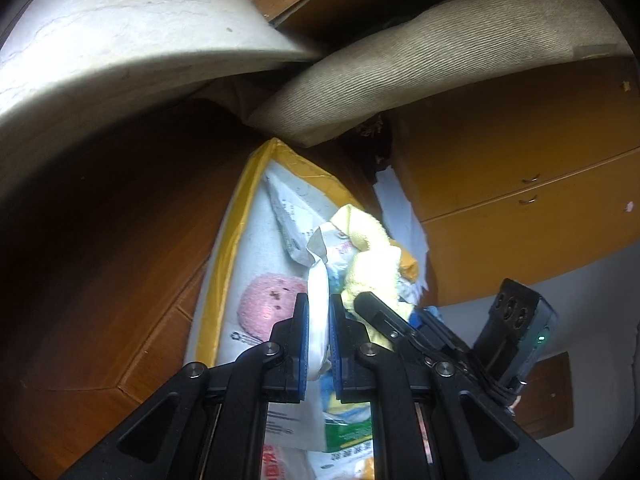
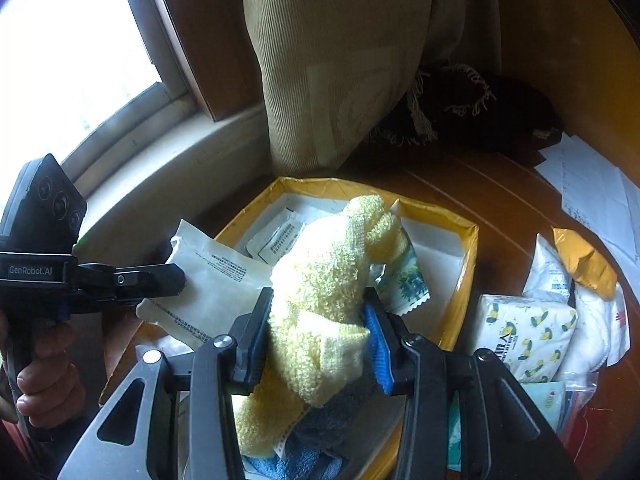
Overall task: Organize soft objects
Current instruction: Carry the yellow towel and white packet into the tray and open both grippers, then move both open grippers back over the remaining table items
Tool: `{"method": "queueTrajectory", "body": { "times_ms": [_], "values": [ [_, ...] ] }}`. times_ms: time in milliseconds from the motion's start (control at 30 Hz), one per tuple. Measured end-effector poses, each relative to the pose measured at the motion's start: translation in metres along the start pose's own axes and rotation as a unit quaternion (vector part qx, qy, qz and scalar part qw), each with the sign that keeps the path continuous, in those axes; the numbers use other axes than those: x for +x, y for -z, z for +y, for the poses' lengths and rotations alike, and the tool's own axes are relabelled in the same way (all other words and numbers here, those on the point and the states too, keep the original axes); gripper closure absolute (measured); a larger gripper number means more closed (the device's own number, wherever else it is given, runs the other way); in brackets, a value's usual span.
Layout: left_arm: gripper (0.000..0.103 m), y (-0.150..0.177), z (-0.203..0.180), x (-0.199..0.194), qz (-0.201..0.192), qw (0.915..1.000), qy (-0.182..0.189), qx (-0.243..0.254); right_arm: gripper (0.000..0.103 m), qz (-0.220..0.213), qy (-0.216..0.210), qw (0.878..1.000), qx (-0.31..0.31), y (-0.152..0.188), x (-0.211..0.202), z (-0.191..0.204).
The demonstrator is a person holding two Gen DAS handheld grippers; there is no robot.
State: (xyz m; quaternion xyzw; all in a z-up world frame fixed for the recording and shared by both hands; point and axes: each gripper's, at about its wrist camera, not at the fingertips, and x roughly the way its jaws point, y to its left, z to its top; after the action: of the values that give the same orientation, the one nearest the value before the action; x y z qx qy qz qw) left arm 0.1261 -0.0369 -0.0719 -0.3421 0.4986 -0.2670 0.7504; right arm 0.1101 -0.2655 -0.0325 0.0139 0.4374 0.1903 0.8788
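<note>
My right gripper [image 2: 318,326] is shut on a bunched yellow towel [image 2: 320,280], held just above an open yellow box [image 2: 468,240] of white packets. Blue and grey cloths [image 2: 320,432] hang under the towel. My left gripper [image 1: 319,312] is shut on the edge of a white packet [image 1: 318,280] over the same box [image 1: 228,248]. In the right wrist view the left gripper [image 2: 176,280] comes in from the left, pinching that packet [image 2: 216,284]. In the left wrist view the towel [image 1: 372,256] and the right gripper [image 1: 366,300] sit just right of my fingers.
A beige ribbed cushion [image 2: 332,60] leans behind the box, beside a dark fringed cloth [image 2: 480,108]. A lemon-print tissue pack [image 2: 528,328], pouches and loose papers [image 2: 600,188] lie on the wooden surface to the right. Orange drawers [image 1: 520,184] stand beyond.
</note>
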Motion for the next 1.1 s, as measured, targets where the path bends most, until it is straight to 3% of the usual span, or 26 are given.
{"method": "queueTrajectory", "body": {
  "times_ms": [133, 333, 433, 500, 567, 800, 967, 1100],
  "values": [
    [0.094, 0.001, 0.003, 0.01, 0.011, 0.9998, -0.017, 0.005, 0.061, 0.006, 0.006, 1.0, -0.003, 0.002, 0.006, 0.0],
    [0.086, 0.005, -0.002, 0.006, -0.005, 0.9973, -0.067, 0.029, 0.055, 0.008, 0.006, 1.0, 0.001, 0.004, 0.008, 0.002],
    [0.072, 0.011, -0.006, 0.002, -0.004, 0.9966, -0.072, 0.039, 0.044, -0.001, 0.001, 1.0, 0.015, 0.004, 0.002, 0.0],
    [0.058, 0.015, -0.01, -0.003, -0.007, 0.9967, -0.068, 0.045, 0.04, -0.013, 0.001, 1.0, 0.019, 0.003, -0.006, 0.001],
    [0.05, 0.02, -0.016, -0.006, -0.007, 0.9952, -0.077, 0.059, 0.039, -0.027, -0.001, 0.999, 0.016, 0.004, -0.019, 0.004],
    [0.049, 0.051, -0.046, -0.012, -0.007, 0.9887, -0.105, 0.106, 0.038, -0.061, -0.014, 0.997, 0.039, 0.034, -0.068, -0.006],
    [0.047, 0.083, -0.086, -0.003, 0.003, 0.9848, -0.086, 0.151, 0.038, -0.075, -0.03, 0.991, 0.106, 0.083, -0.104, -0.045],
    [0.045, 0.106, -0.124, 0.012, 0.013, 0.977, -0.077, 0.199, 0.037, -0.085, -0.012, 0.986, 0.142, 0.118, -0.13, -0.078]
  ]
}}
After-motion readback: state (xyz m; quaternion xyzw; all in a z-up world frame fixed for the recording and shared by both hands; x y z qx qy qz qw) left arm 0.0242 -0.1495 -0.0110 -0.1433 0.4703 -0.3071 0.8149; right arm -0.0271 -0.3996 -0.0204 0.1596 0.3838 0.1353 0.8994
